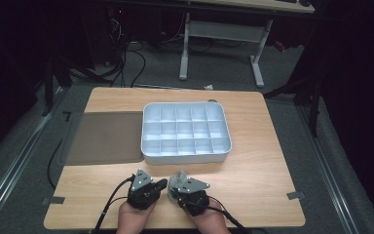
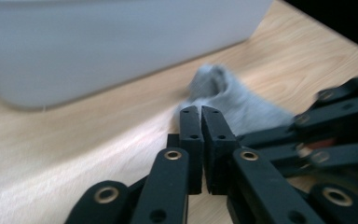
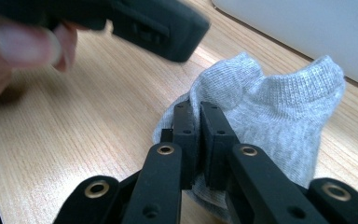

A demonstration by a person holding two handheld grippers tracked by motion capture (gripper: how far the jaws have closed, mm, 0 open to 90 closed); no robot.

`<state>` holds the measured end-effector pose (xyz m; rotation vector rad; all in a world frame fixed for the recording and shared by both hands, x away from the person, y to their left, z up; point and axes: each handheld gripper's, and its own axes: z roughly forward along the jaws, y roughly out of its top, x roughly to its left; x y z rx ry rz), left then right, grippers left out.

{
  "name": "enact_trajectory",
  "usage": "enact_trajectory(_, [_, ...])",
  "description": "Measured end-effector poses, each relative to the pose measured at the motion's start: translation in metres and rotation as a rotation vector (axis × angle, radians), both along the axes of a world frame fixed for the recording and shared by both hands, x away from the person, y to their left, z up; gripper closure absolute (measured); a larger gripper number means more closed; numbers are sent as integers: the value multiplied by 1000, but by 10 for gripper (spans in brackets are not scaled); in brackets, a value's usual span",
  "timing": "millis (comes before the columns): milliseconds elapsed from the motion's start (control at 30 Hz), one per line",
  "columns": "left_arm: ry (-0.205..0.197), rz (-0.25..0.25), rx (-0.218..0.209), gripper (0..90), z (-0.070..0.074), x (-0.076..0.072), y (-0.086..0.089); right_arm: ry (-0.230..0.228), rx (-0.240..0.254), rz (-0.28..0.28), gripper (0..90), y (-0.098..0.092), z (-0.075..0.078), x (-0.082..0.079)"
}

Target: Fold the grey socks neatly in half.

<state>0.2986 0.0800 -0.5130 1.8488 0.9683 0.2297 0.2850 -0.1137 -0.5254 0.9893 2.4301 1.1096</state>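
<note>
A small grey ankle sock [image 1: 179,179] lies crumpled on the wooden table near its front edge, between my two grippers. My right gripper [image 3: 200,109] is shut on a fold of the sock [image 3: 279,116], whose cuff stands up beyond the jaws. My left gripper [image 2: 200,112] is shut with its jaws pressed together; its tips reach the edge of the sock [image 2: 235,100], and I cannot tell whether any fabric is pinched. In the high view the left gripper [image 1: 163,184] and the right gripper [image 1: 175,187] point at each other, almost touching.
A white tray [image 1: 186,158] with several compartments stands just beyond the grippers, mid-table. A dark mat [image 1: 104,136] lies to its left. Bare wood [image 1: 258,195] stretches to the right. A hand's fingers [image 3: 23,46] grip the left gripper close by.
</note>
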Motion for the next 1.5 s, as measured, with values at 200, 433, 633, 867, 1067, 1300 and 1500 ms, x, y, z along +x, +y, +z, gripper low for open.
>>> enact_trajectory(200, [-14, -49, 14, 900, 2, 0, -17, 4, 5, -1, 867, 0, 0, 0])
enact_trajectory(433, [44, -37, 71, 900, -18, 12, -20, 11, 15, 18, 810, -1, 0, -3])
enact_trajectory(633, [42, -42, 86, 900, -19, 12, -21, -5, 60, 39, 775, -9, 13, -10])
enact_trajectory(867, [26, -50, 108, 900, -19, 11, -23, 14, 4, -29, 830, -26, 14, 0])
enact_trajectory(1067, [-6, -44, 136, 900, -18, 8, -26, 30, -5, -38, 838, -29, 2, 0])
enact_trajectory(1300, [-67, -71, 104, 885, 0, -7, -32, 30, -2, -32, 841, -29, 1, 0])
enact_trajectory(1500, [-13, -88, 180, 893, -17, -3, -28, 32, 8, -30, 842, -31, 0, 1])
